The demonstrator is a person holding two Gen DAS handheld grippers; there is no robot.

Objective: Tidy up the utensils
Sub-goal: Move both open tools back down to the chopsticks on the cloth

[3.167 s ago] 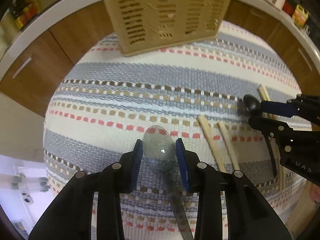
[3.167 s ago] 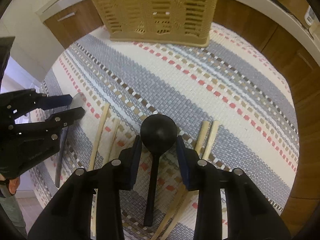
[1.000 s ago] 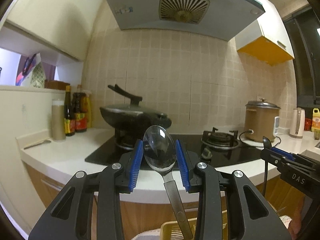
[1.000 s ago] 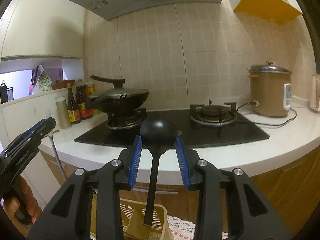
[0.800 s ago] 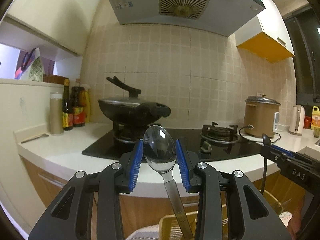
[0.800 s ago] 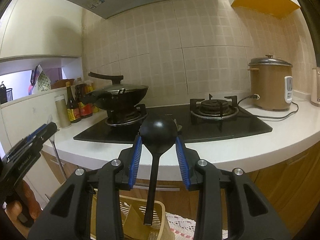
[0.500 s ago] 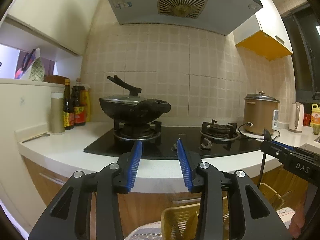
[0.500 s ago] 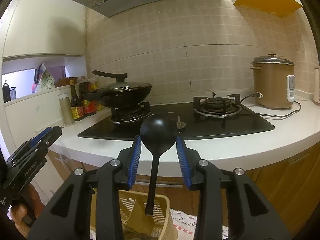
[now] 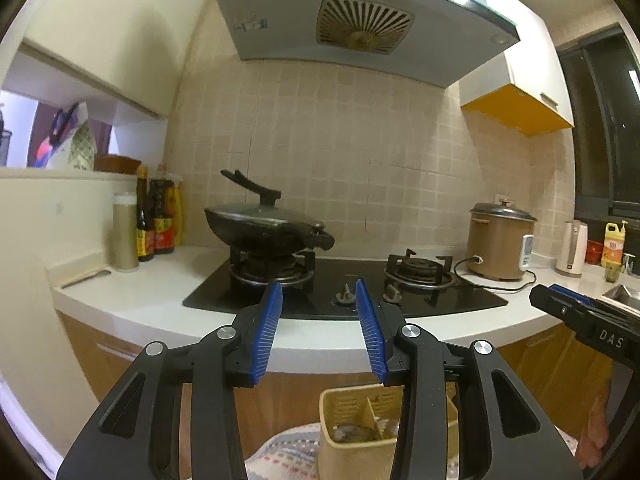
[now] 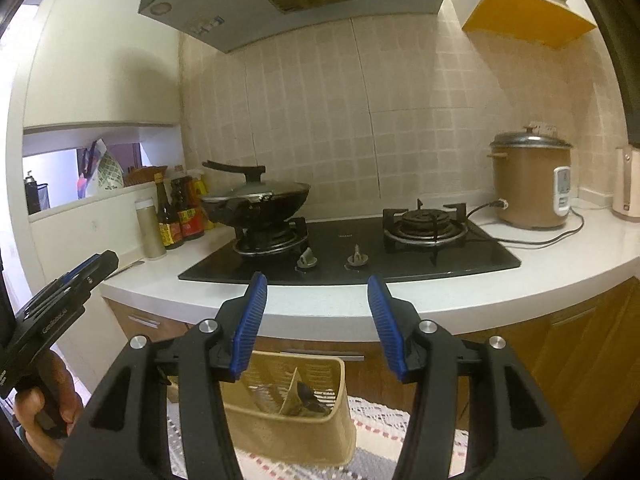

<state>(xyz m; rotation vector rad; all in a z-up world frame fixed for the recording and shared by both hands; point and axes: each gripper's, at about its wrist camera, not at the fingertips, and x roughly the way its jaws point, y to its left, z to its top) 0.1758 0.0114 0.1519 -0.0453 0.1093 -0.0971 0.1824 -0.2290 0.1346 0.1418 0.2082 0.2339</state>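
1. The left gripper [image 9: 319, 326] hangs released, its blue fingers [image 9: 267, 330] apart with nothing between them; its jaws have just been opening.
2. The right gripper [image 10: 317, 322] is also released and empty, its jaws just having opened wider still.
3. The basket [image 10: 304, 408] stands below both grippers on a striped mat [image 10: 372, 440], near the front of the wooden cabinets.
4. A divider splits the basket; the metal spoon [image 9: 352, 432] lies in its left compartment and the black spoon [image 10: 308, 394] in the right one.
5. Beyond, the white bench [image 10: 460, 288] carries a black stove [image 10: 400, 248] with a lidded wok [image 10: 256, 200] on the left burner.
6. A rice cooker [image 10: 528, 184] stands at the far right, sauce bottles [image 10: 180, 212] at the far left.
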